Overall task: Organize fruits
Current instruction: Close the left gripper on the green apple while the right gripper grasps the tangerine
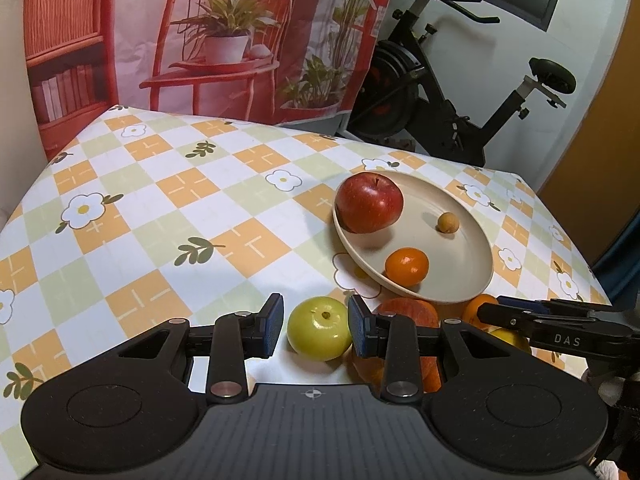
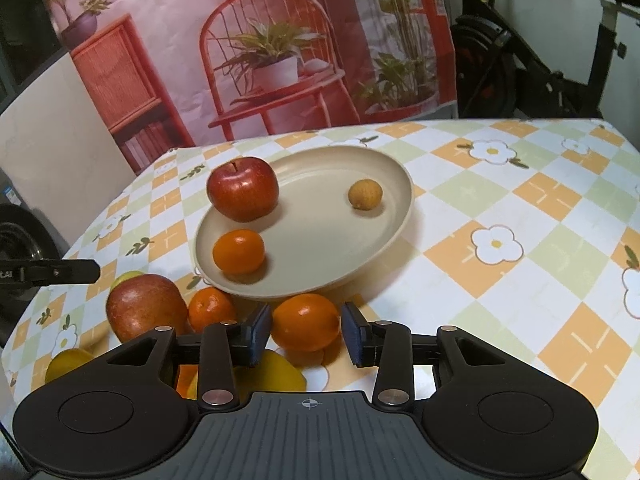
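In the left wrist view the left gripper [image 1: 316, 330] sits low at the bottom centre of the frame, level and pointing forward over the counter [image 1: 168, 216], its blue-padded fingers [image 1: 272, 330] spread wide on either side of a green apple [image 1: 319, 328]; the right pad lies just beside the apple's skin, the left pad stands a little apart, and whether either truly touches cannot be told. Just behind and to the right, a beige plate [image 1: 460, 248] holds a red apple [image 1: 369, 202] at its upper left, a small orange [image 1: 407, 266] near its lower rim and a small brown fruit [image 1: 448, 223] toward its middle. In the right wrist view the right gripper [image 2: 306, 334] likewise lies low at the bottom centre, level, with fingers [image 2: 256, 334] parted wide around an orange [image 2: 306, 322] that rests on the counter just below the plate's near rim; narrow gaps show on both sides. To its left lie a second orange [image 2: 211, 308] and a second red apple [image 2: 146, 306].
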Demonstrator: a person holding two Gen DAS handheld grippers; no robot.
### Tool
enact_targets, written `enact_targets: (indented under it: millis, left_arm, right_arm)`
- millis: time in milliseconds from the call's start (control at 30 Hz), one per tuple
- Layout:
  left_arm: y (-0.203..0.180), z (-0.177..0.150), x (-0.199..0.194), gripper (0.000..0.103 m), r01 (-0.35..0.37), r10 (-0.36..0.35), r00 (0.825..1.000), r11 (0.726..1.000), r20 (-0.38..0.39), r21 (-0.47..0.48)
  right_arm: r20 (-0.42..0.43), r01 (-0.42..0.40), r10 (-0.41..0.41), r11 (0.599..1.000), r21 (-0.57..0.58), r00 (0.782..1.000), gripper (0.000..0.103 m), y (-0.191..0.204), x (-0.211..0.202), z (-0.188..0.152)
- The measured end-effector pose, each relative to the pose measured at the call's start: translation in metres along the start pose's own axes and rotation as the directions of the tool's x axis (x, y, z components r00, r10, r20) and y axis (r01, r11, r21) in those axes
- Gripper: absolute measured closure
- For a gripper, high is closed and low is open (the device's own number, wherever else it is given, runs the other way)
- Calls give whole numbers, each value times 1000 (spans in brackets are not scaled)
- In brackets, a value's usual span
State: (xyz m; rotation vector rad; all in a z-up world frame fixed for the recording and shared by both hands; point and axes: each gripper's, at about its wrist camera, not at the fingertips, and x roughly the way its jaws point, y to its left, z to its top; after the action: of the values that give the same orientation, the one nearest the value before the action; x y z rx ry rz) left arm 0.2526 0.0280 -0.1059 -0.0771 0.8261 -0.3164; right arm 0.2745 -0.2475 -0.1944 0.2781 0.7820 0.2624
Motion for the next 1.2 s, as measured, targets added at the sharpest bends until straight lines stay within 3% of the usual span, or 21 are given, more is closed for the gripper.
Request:
enact_targets:
  millis: [533, 1033, 1200]
  left_arm:
    - [-1, -3, 3, 66, 5, -5, 1000, 1000, -8, -3]
    - [2, -3, 6, 66, 3, -4, 1000, 1000, -14, -18]
    - [2, -3, 12, 60, 9, -9, 1000, 1000, -17, -13]
  right_arm:
    - [-39, -67, 70, 996, 67, 997, 67, -8, 13, 2]
    - [28, -68, 66, 994, 86, 997, 68, -15, -3, -3]
    - [45, -65, 61, 994, 85, 997, 68, -16, -7, -1]
